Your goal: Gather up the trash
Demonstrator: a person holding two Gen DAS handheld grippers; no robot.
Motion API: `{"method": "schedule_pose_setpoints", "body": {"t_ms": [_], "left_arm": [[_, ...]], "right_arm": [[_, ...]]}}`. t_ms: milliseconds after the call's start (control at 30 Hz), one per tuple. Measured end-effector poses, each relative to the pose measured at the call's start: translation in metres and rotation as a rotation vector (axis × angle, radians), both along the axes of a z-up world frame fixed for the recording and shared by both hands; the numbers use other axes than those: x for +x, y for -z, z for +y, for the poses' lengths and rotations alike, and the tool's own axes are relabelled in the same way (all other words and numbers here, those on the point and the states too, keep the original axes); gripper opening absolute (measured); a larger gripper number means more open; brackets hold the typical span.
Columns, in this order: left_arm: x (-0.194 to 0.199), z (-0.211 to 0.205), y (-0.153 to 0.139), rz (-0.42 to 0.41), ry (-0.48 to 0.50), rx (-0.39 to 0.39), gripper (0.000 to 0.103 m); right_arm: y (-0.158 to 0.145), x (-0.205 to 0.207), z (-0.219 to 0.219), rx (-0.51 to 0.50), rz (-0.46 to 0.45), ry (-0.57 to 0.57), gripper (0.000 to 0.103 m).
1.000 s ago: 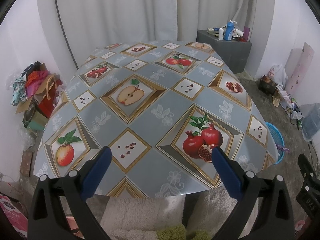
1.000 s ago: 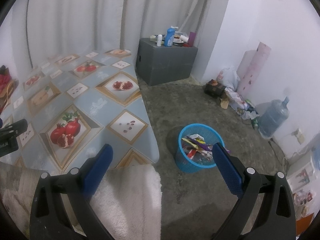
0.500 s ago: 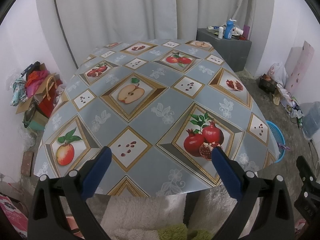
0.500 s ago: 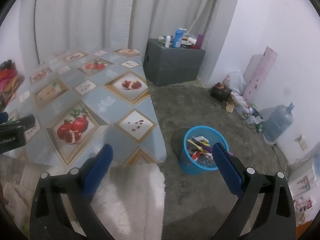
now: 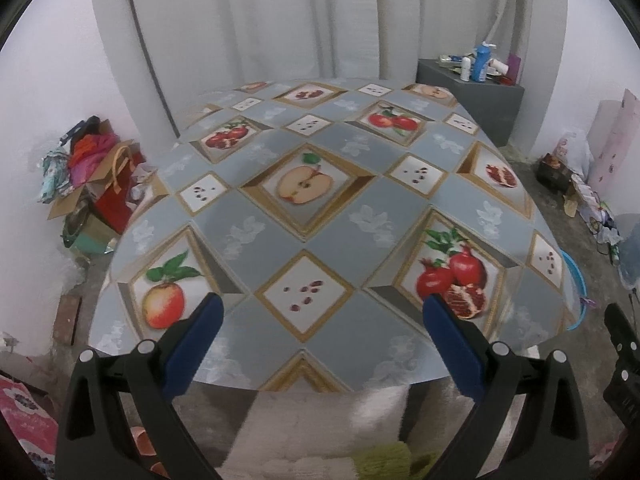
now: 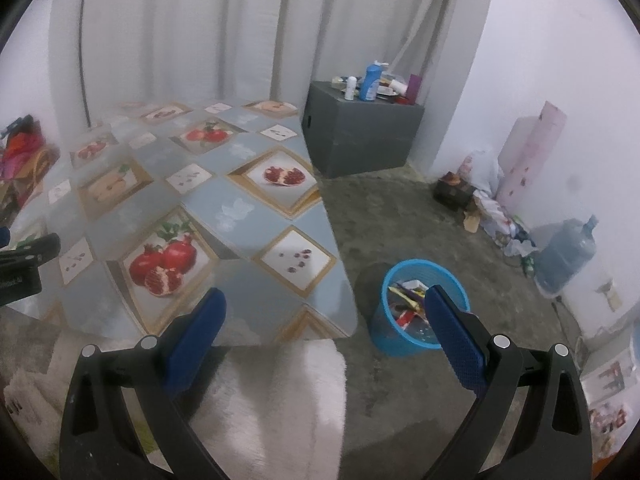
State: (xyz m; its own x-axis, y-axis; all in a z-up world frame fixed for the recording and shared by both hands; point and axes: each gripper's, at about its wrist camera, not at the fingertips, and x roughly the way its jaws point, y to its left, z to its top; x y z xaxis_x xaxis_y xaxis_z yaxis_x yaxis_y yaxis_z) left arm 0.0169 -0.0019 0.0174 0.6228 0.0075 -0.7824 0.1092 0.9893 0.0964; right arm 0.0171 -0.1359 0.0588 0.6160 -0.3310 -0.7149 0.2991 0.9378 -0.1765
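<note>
A blue mesh trash basket (image 6: 416, 314) stands on the floor right of the table and holds several colourful wrappers (image 6: 406, 300). Its rim shows at the table's right edge in the left wrist view (image 5: 576, 284). The table (image 5: 320, 232) has a grey-blue fruit-print cloth with no loose trash showing on it. My left gripper (image 5: 322, 312) is open and empty above the table's near edge. My right gripper (image 6: 326, 308) is open and empty, above the table's near right corner, left of the basket.
A white fluffy seat (image 6: 280, 404) is below the table's near edge. A grey box (image 6: 360, 136) with bottles stands at the back. A water jug (image 6: 566, 250) and floor clutter (image 6: 484, 200) line the right wall. Bags and boxes (image 5: 92, 176) sit left.
Both grippers have drifted slightly; the right wrist view has swung left, so the basket now sits further right and lower. Both stay open and empty.
</note>
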Motion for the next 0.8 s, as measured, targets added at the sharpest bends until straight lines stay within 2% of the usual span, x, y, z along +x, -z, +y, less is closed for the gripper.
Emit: {"method": "schedule_pose_setpoints", "body": {"t_ms": [333,800], "left_arm": [[0.003,0.023,-0.001,0.002,-0.017,0.015,0.098],[0.003,0.029,-0.003,0.001,-0.009,0.003,0.098]], "right_arm": [[0.003,0.01,0.016,0.006,0.006,-0.025,0.095],[-0.004,0.005,0.022,-0.019,0.003,-0.017,0.095]]}}
